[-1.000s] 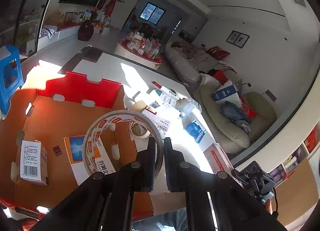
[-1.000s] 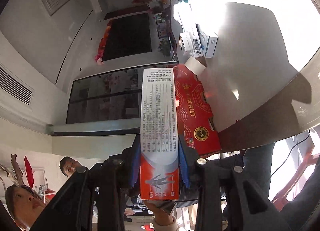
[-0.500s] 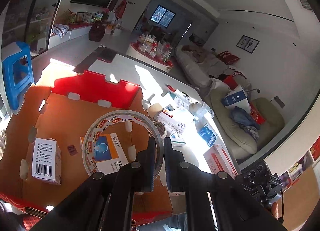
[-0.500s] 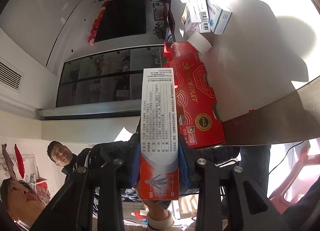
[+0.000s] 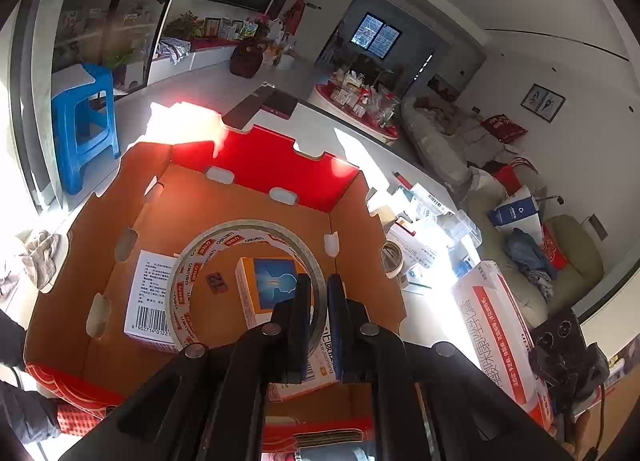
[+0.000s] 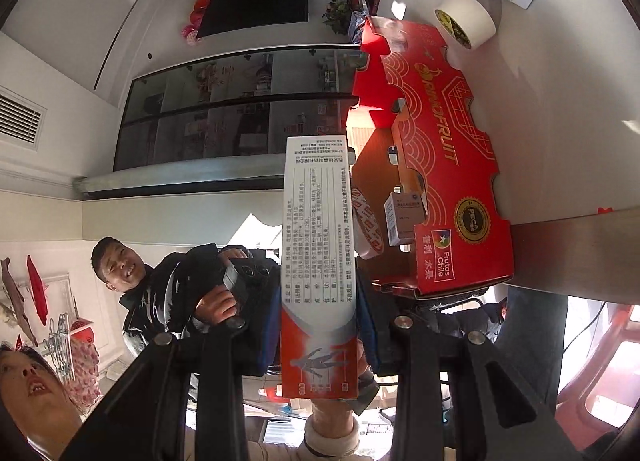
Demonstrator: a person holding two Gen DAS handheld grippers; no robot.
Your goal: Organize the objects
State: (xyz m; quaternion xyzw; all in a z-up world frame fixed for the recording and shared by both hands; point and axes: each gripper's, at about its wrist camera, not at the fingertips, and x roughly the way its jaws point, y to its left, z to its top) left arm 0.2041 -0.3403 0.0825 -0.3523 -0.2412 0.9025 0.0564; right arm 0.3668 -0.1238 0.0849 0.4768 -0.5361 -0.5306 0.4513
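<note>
My left gripper (image 5: pixel 319 295) is shut on the rim of a clear tape roll (image 5: pixel 208 245) with red labels and holds it over the open red cardboard box (image 5: pixel 272 159). Inside the box lie a white barcoded carton (image 5: pixel 150 301) and an orange-and-blue carton (image 5: pixel 266 281). My right gripper (image 6: pixel 318 325) is shut on a long white-and-red medicine box (image 6: pixel 318 261), held beside the same red box (image 6: pixel 452 181). That long box also shows at the right of the left wrist view (image 5: pixel 500 333).
Loose medicine cartons (image 5: pixel 420 221) and a beige tape roll (image 5: pixel 392 259) lie on the white table right of the box; the roll also shows in the right wrist view (image 6: pixel 466 19). A blue stool (image 5: pixel 84 121) stands at left. Two people (image 6: pixel 120 261) are close by.
My left gripper has carried the tape roll further over the box interior. My right gripper has brought the long box closer to the red box.
</note>
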